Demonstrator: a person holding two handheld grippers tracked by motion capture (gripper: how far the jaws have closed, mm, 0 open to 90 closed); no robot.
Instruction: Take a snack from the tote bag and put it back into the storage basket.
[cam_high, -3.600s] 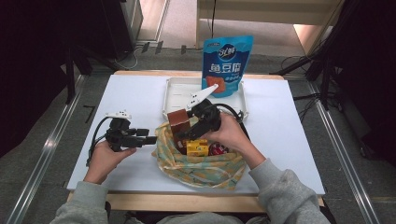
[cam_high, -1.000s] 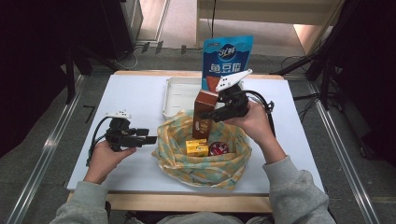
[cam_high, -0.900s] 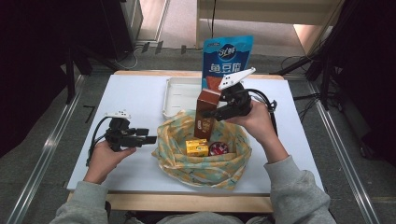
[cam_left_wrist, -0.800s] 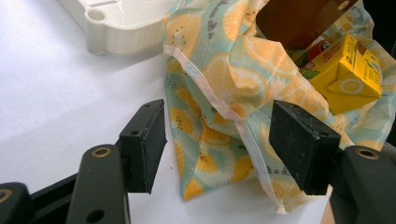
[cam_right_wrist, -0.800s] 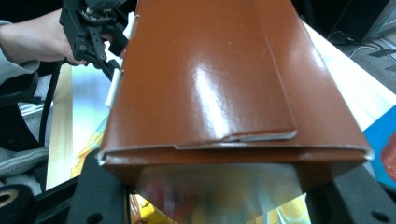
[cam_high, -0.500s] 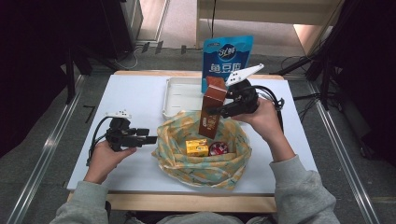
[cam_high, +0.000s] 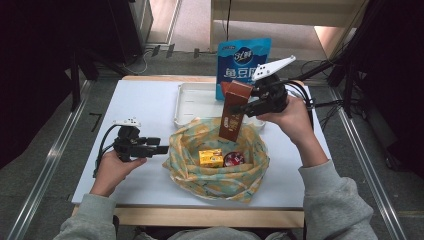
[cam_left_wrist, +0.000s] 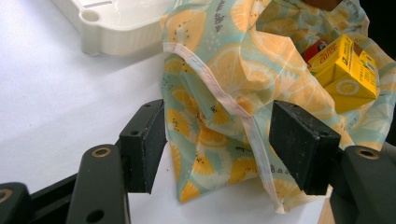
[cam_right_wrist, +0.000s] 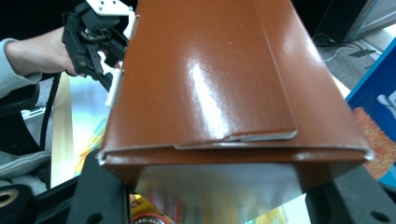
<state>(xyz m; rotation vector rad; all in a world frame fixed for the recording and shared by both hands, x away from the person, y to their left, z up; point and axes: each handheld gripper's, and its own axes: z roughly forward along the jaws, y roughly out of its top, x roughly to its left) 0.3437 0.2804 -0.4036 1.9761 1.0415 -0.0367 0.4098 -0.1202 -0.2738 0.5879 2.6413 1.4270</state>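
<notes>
Right claw (cam_high: 246, 106), clamped on brown carton (cam_high: 233, 112), has lifted it clear of the bag (cam_high: 218, 162) twd tray (cam_high: 192, 102) at tabletop's far edge; left claw (cam_left_wrist: 219, 140) apart at bag's rim.

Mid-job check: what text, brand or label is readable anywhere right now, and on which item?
"鱼豆腐": large white characters on the blue pouch standing behind the white tray.
Brown carton held in the right claw: front print too blurred to read.
Yellow box in the cloth bag: print too small to read.
</notes>
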